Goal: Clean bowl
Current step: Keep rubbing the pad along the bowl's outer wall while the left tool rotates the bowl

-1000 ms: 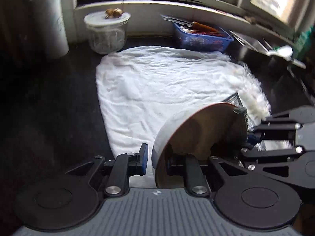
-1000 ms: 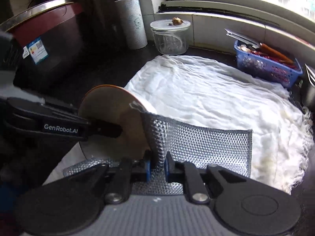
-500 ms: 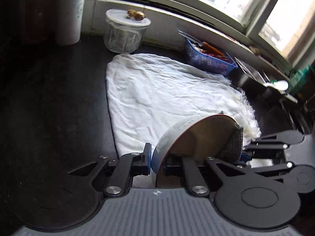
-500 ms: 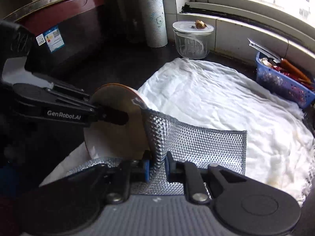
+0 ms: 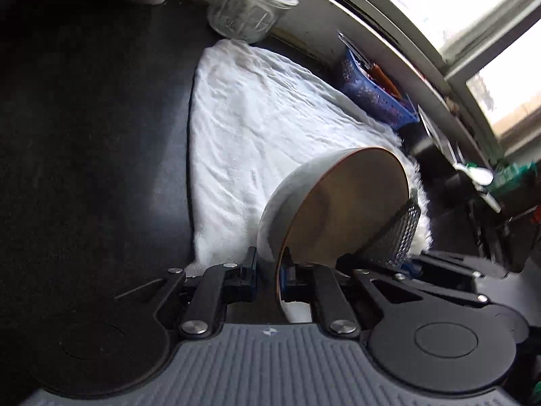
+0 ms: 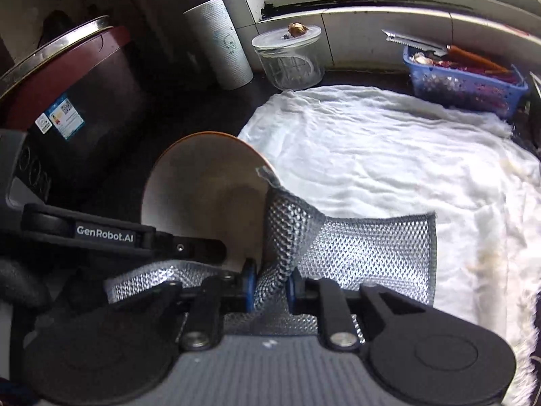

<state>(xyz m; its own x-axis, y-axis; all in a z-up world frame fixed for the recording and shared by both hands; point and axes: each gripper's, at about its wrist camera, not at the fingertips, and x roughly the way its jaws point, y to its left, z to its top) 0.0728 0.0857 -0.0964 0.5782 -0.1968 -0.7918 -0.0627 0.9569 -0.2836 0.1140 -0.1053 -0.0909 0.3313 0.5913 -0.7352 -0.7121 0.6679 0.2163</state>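
A bowl [image 5: 341, 209], white outside with a brown rim, is tilted on its side above the white cloth [image 5: 263, 125]. My left gripper [image 5: 268, 275] is shut on its rim, one finger outside the wall and one inside. In the right wrist view the bowl [image 6: 203, 189] faces me with its pale inside. My right gripper [image 6: 270, 286] is shut on a silver mesh scouring cloth [image 6: 372, 250], which is pressed over the bowl's right edge. The same mesh cloth [image 5: 395, 233] wraps the bowl's far rim in the left wrist view.
A glass jar with a lid [image 6: 290, 55], a white paper roll [image 6: 218, 42] and a blue basket of utensils [image 6: 466, 77] stand along the window ledge. A dark red cooker [image 6: 64, 101] stands at the left. The counter [image 5: 84, 135] around the cloth is black.
The left wrist view has tilted and swung leftward over the counter. The mesh cloth has slid along the bowl's rim, and the bowl now sits a little higher in the right wrist view.
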